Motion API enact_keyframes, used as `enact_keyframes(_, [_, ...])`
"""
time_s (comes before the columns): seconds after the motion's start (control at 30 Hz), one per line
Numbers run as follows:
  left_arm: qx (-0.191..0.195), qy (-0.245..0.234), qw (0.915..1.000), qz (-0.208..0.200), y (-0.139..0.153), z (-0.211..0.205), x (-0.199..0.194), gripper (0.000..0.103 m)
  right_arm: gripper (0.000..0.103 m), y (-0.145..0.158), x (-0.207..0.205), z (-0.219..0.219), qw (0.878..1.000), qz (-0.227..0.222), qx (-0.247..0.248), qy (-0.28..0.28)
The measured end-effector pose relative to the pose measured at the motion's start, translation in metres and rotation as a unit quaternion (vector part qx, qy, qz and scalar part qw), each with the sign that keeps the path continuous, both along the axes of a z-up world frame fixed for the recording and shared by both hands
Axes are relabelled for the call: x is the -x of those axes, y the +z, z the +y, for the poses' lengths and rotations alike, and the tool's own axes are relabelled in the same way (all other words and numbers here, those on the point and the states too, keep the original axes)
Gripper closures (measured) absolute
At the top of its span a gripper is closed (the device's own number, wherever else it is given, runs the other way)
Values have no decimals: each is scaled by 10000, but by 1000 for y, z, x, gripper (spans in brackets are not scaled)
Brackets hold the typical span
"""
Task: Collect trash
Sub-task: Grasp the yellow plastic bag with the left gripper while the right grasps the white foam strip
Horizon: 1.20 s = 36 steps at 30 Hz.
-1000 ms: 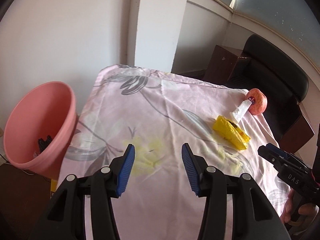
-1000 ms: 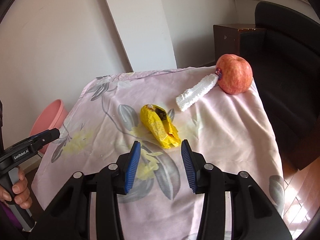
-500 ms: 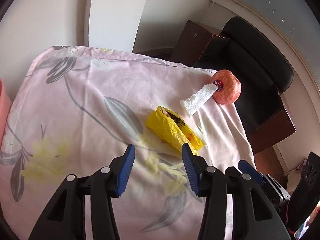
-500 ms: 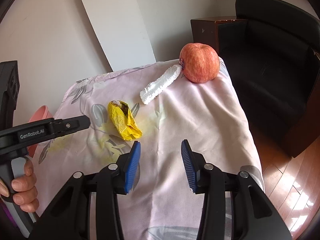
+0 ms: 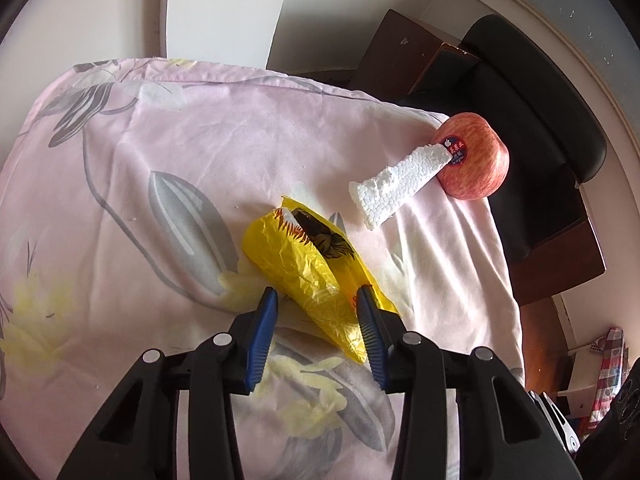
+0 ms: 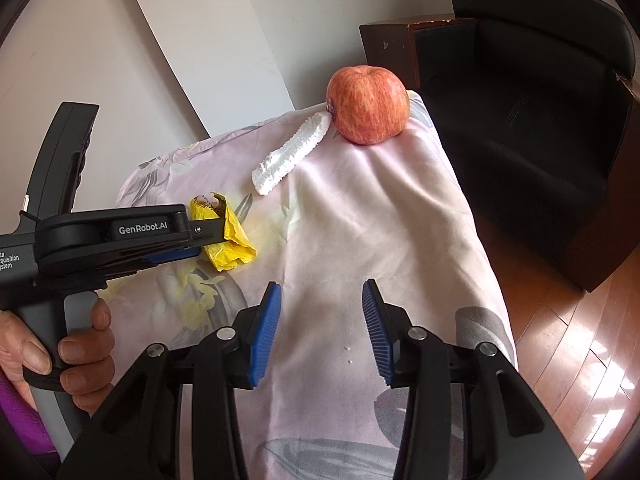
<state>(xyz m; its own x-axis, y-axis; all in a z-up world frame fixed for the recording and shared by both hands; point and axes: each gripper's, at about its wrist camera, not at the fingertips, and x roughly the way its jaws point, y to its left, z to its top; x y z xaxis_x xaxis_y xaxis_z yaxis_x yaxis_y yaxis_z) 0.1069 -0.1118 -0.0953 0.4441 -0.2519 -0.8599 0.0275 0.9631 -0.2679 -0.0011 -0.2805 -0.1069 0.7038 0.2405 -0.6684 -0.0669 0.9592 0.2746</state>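
Between the spread jaws of the left hand-held gripper (image 5: 316, 320) lies the yellow wrapper (image 5: 310, 270), ungrasped; beyond it the foam piece (image 5: 396, 186) waits, while the right hand-held gripper (image 6: 320, 334) hovers open, empty.

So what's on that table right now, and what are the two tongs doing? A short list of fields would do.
surface: table under a pink floral cloth
trash 1: crumpled yellow wrapper
trash 2: white foam piece, its far end against the apple
other item: red apple near the far corner
left tongs: open, straddling the wrapper's near end
right tongs: open, over bare cloth
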Motion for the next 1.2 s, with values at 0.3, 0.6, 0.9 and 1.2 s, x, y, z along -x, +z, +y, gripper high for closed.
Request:
enact_keyframes(0.3, [-150,-114,9994,-292,15,17,9,95,60,9,-12,5,10000,31,-31,-15])
enact_keyframes(0.6, [-513,-131,9951,-831,40,56,29,95,60,20,-46,28,9997,93,-235,20])
enact_keyframes(0.9, [-414,11,9942,-992,48,97,43,95,60,22,-100,44,9931,368,-952,-576])
enact_keyframes(1.2, [-183,188,9952,-943,43,128,43,95,60,16,-142,65,9874,572,-694,-1305])
